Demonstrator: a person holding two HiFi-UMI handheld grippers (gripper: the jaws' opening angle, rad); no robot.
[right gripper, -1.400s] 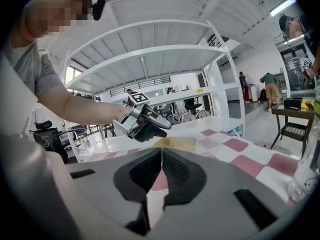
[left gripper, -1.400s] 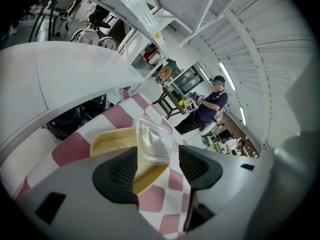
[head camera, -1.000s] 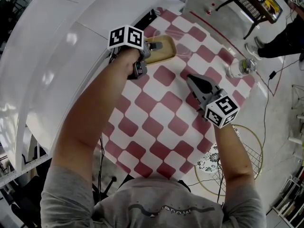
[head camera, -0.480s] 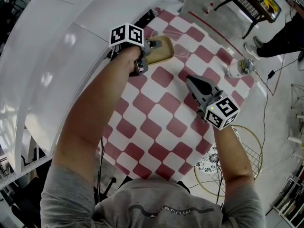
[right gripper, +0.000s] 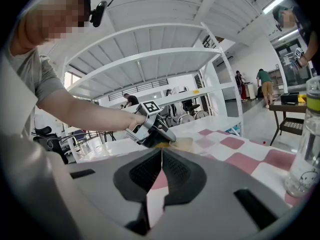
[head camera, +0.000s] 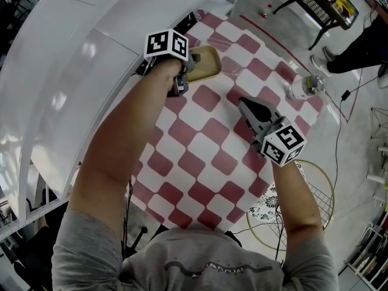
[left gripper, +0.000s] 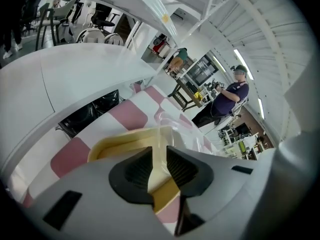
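Note:
A tan tray (head camera: 208, 62) lies at the far left of the red-and-white checked table (head camera: 200, 156). In the left gripper view the tray (left gripper: 112, 143) sits right under the jaws. A clear plastic container (left gripper: 167, 123) rests on its far edge. My left gripper (left gripper: 159, 153) is shut on the near wall of that container, the pads almost touching. In the head view the left gripper (head camera: 189, 60) reaches over the tray's near end. My right gripper (head camera: 247, 107) hovers over the middle of the table, and in its own view the right gripper (right gripper: 161, 153) is shut on nothing.
A clear water bottle (head camera: 303, 88) stands at the table's far right; it is the bottle (right gripper: 305, 144) at the right gripper view's edge. A white shelf frame (head camera: 91, 53) borders the table's left. A round wire basket (head camera: 303, 205) is on the floor. A person (left gripper: 227, 96) stands far off.
The left jaws have gone from open around the clear container to shut on its wall. The left gripper has shifted slightly farther over the tray. The right gripper has barely moved.

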